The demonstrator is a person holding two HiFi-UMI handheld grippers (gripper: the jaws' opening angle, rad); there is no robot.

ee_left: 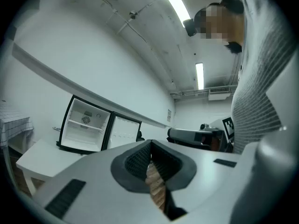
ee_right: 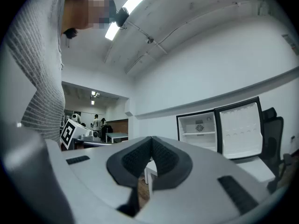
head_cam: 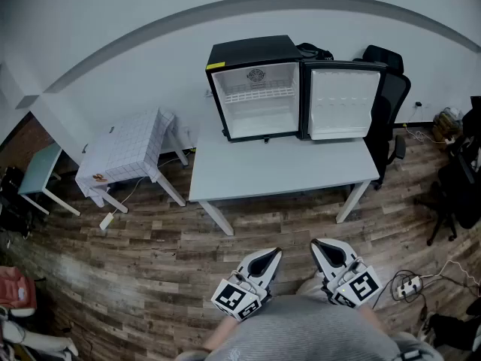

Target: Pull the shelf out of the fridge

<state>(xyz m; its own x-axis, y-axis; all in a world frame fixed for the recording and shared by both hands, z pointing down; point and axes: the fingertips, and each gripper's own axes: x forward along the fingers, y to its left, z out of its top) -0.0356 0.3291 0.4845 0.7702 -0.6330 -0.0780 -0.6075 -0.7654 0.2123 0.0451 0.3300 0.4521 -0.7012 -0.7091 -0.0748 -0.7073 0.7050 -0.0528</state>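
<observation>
A small black fridge (head_cam: 255, 89) stands on the white table (head_cam: 278, 173), its door (head_cam: 342, 102) swung open to the right. A white wire shelf (head_cam: 259, 92) sits inside, about halfway up the white interior. The fridge (ee_left: 84, 125) also shows far off in the left gripper view, and the fridge (ee_right: 201, 130) in the right gripper view. My left gripper (head_cam: 272, 258) and right gripper (head_cam: 322, 248) hang close to the person's body, well short of the table. Both are shut with nothing between the jaws.
A low side table with a checked cloth (head_cam: 128, 153) stands left of the white table. A black office chair (head_cam: 391, 89) is behind the fridge door. A teal stool (head_cam: 37, 173) sits far left. A power strip and cables (head_cam: 409, 284) lie on the wood floor at right.
</observation>
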